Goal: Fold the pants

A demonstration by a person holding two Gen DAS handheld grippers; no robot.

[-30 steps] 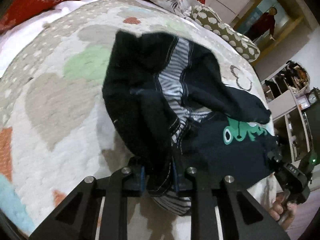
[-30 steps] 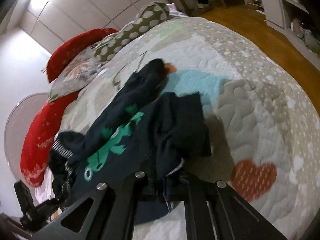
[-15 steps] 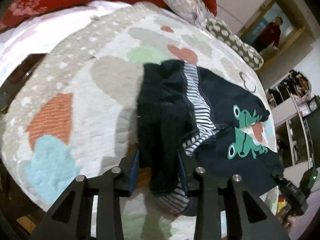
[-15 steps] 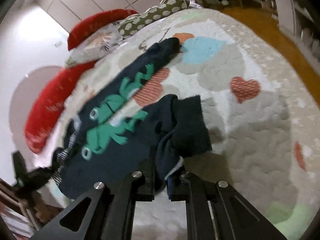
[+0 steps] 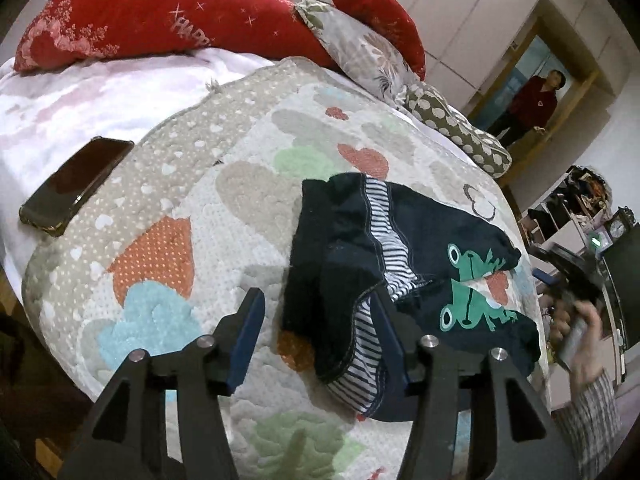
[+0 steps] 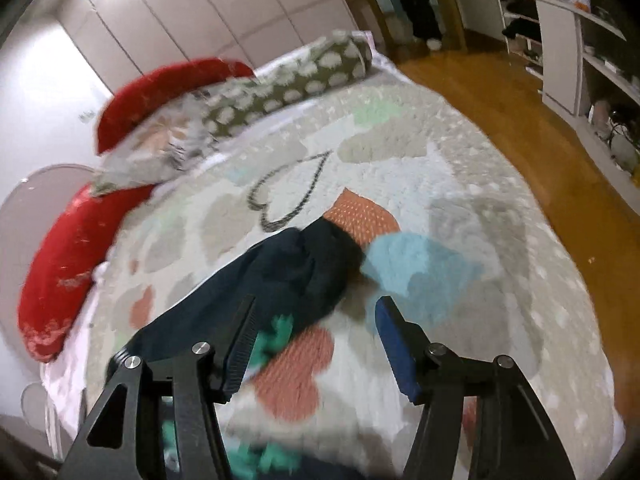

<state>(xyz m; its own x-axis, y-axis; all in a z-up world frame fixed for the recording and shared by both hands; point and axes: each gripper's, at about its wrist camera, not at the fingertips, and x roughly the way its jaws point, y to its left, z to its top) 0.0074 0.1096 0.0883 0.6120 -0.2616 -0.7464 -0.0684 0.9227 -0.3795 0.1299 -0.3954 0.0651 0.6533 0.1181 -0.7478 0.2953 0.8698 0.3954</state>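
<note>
The dark navy pants [image 5: 344,256] with green frog prints and a striped lining lie crumpled on the heart-patterned quilt [image 5: 168,200]. My left gripper [image 5: 316,312] is open, its fingers on either side of the waistband end, which rests on the quilt. In the right wrist view the pants [image 6: 296,272] lie stretched along the quilt [image 6: 460,184], one leg end pointing away. My right gripper [image 6: 316,320] is open just above the pants, holding nothing; the view is blurred by motion.
A dark phone [image 5: 76,188] lies on the white sheet at the left. Red pillows [image 5: 160,20] and patterned cushions [image 5: 456,128] line the bed's far end. A person [image 5: 532,108] stands in the doorway. Wooden floor [image 6: 560,120] and shelves [image 6: 576,40] lie to the right.
Both grippers were shut on the pants and have opened, letting the fabric drop onto the quilt. Both have pulled back a little.
</note>
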